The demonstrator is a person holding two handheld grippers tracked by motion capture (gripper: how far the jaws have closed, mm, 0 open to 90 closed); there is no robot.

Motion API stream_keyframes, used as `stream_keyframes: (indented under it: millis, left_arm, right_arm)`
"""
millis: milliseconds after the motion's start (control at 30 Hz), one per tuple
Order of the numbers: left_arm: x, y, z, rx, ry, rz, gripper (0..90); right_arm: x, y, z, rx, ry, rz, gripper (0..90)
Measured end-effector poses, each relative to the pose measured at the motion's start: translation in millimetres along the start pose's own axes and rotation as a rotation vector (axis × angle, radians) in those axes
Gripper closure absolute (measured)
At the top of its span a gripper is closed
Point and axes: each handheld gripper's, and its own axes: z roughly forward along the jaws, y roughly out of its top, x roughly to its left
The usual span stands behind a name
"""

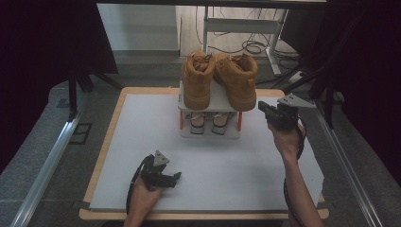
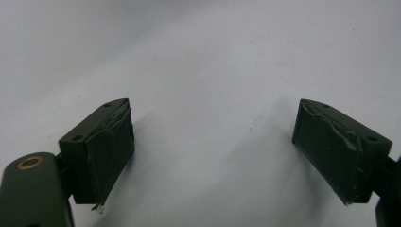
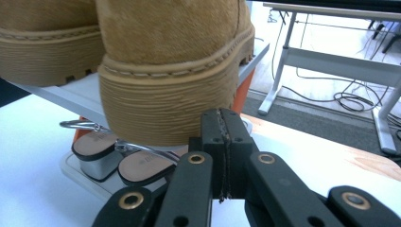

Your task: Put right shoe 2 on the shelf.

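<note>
Resting low on the table (image 1: 142,142), well in front of the shoe rack (image 1: 209,101), the left gripper (image 1: 176,177) has jaws spread wide, nothing between them. Right gripper (image 1: 261,107) sits just beside the rack's right end, jaws pressed together, empty, pointing at the right boot (image 1: 238,80) on the top shelf.

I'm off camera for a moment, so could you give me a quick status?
Left gripper open, resting low. Right gripper shut, empty, at right boot heel. Shoe rack behind; nothing blocking.

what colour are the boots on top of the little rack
Tan, a mustard-brown suede with matching ribbed soles; the boots show it best in the right gripper view.
</note>
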Motion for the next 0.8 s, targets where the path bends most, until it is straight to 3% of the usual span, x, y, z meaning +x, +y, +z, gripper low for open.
stream_keyframes:
  millis: [333,467,800]
  left_arm:
    - [0.0,0.0,0.0,0.000,0.000,0.000,13.2]
    - [0.1,0.0,0.0,0.000,0.000,0.000,13.3]
    - [0.1,0.1,0.0,0.000,0.000,-0.001,13.3]
  right_arm:
    - [-4.2,-8.5,8.6,0.018,0.007,0.031,89.8]
    - [-1.9,-9.7,11.0,0.016,0.020,0.021,89.7]
    - [1.9,-9.0,11.2,0.019,0.000,0.033,89.9]
